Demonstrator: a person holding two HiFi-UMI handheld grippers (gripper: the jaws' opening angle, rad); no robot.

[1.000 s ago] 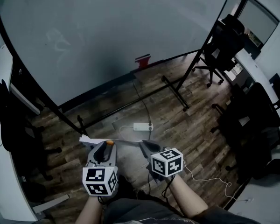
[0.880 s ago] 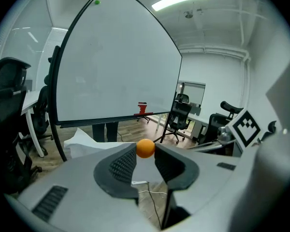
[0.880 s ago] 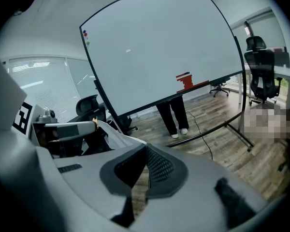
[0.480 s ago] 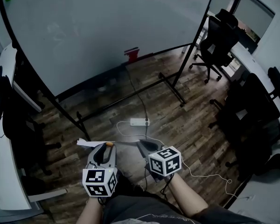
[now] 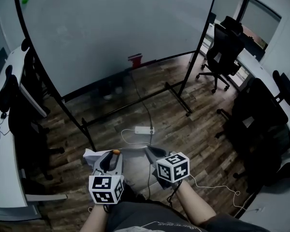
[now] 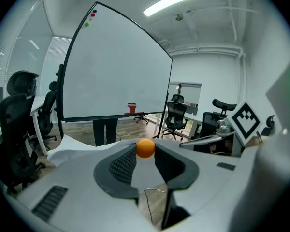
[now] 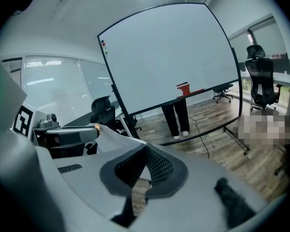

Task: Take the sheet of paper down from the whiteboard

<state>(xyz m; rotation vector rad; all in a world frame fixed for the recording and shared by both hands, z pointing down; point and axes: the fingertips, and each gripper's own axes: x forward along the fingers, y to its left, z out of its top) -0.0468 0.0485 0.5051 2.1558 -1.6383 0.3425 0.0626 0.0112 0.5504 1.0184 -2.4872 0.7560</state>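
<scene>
- The left gripper is held low in front of the person, and its jaws are closed on a small orange ball at their tips.
- A white sheet of paper is seen in the gap between those jaws, just under the ball. Whether the pads also press the sheet cannot be told.
- The right gripper is held just beside the left one, and its jaws are pinched together on the opposite edge of the sheet.
- The sheet is thus stretched between the two grippers, and one loose corner sticks out past the left gripper's outer side.
- The sheet is off the large white whiteboard, which stands well ahead of both grippers on a black metal stand.
- A small red object is seen on the board's lower ledge, far ahead of the jaws.
- Small red, blue and green dots are seen near the board's upper corner, up and to the left of the left gripper.
- A white power strip lies on the brown wooden plank floor, between the grippers and the stand.
- Black office chairs are placed off to the right gripper's side, well apart from it.
- A person's legs in dark trousers are seen below the board, beyond it.
</scene>
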